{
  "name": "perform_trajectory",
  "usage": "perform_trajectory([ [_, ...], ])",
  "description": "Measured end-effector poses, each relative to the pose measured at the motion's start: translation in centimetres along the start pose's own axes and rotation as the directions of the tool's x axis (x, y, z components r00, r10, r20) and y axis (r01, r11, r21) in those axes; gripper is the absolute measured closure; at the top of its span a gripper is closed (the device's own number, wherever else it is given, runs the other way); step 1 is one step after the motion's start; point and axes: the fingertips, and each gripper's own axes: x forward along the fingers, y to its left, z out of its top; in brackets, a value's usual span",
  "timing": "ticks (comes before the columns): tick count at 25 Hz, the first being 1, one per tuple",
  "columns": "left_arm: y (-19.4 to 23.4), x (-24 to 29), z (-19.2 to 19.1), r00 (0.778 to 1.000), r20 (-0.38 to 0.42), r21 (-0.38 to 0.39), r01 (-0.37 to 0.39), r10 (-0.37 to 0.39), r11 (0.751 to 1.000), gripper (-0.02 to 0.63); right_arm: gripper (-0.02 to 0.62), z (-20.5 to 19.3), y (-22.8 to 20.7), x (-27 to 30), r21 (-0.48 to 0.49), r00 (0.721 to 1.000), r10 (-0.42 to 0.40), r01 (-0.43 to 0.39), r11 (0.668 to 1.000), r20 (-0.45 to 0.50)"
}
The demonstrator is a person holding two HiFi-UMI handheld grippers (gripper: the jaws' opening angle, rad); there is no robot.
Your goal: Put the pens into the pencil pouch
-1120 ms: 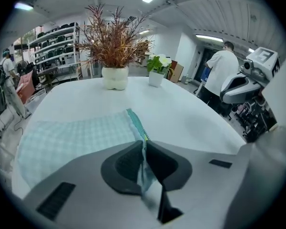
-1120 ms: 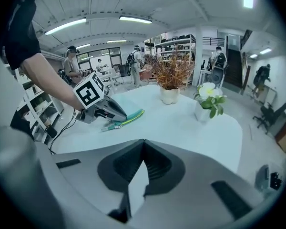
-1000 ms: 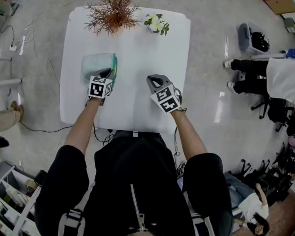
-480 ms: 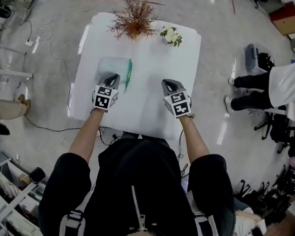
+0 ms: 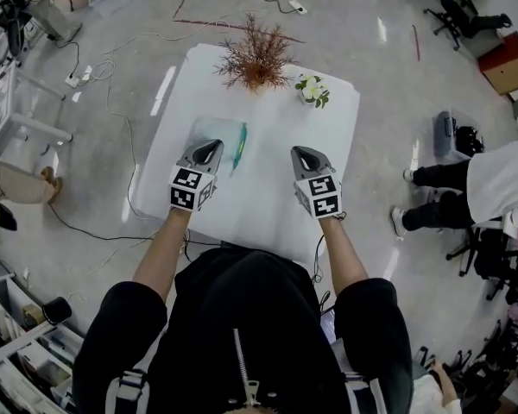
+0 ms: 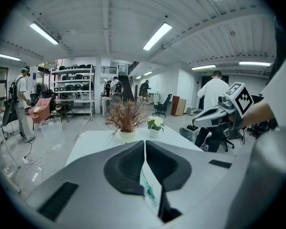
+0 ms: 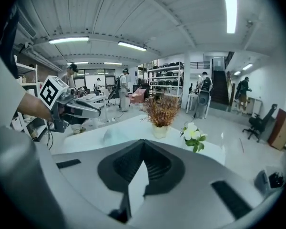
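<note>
- Head view: the left gripper is at centre left over the white table, its jaws pressed together with nothing in them.
- The right gripper is level with it at centre right, jaws likewise closed and empty, over bare tabletop.
- The pencil pouch, pale and see-through, lies flat on the table just above and beside the left gripper's tip. A green strip runs along its right edge; I cannot tell whether it is a pen or trim.
- A dried plant and white flowers stand at the table's upper edge.
- Left gripper view: the jaws meet in a thin line at centre. A scrap of green shows through the gap below them, and the right gripper is at the right edge.
- Right gripper view: the jaws are together and bare. The pouch lies on the table left of centre, with the left gripper at the left edge.
</note>
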Motion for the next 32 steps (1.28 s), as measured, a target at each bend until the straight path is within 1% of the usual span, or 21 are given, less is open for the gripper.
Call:
perform_trajectory([
  [3, -0.2, -1.0, 2.8, 0.998, 0.065, 0.011, -0.005, 0.004, 1.0, 0.575, 0.588, 2.8, -0.3, -1.6, -0.008, 0.997, -0.026, 0.027, 1.0, 0.076],
  [6, -0.4, -1.9, 5.4, 0.993, 0.121, 0.019, -0.009, 0.007, 1.0, 0.575, 0.588, 5.4, -1.1, -3.3, 0.005, 0.987, -0.065, 0.065, 0.998, 0.147],
  [9, -0.8, -2.6, 8.0, 0.985, 0.173, 0.03, -0.003, -0.003, 1.0, 0.575, 0.588, 7.8, -1.9, -5.1, 0.038, 0.97, -0.105, 0.099, 0.994, 0.218],
  [11, -1.1, -3.0, 9.5, 0.98, 0.201, 0.038, 0.004, -0.012, 0.999, 0.575, 0.588, 9.3, -2.0, -6.1, 0.061, 0.958, -0.118, 0.106, 0.993, 0.263],
  [14, -1.1, -3.4, 10.7, 0.975, 0.224, 0.047, 0.001, -0.012, 0.999, 0.575, 0.586, 10.6, -2.0, -7.1, 0.085, 0.942, -0.133, 0.112, 0.99, 0.307],
  [19, -0.4, -3.9, 11.8, 0.971, 0.237, 0.049, -0.002, -0.01, 0.999, 0.575, 0.588, 11.3, -2.3, -7.8, 0.122, 0.926, -0.167, 0.133, 0.984, 0.337],
  [28, -0.8, -3.8, 10.6, 0.975, 0.22, 0.052, 0.0, -0.011, 0.999, 0.575, 0.588, 10.6, -2.1, -8.2, 0.139, 0.924, -0.183, 0.143, 0.98, 0.335],
  [32, -1.1, -4.0, 10.6, 0.975, 0.221, 0.053, 0.006, -0.018, 0.999, 0.575, 0.588, 10.4, -1.5, -8.5, 0.134, 0.928, -0.178, 0.14, 0.981, 0.328],
])
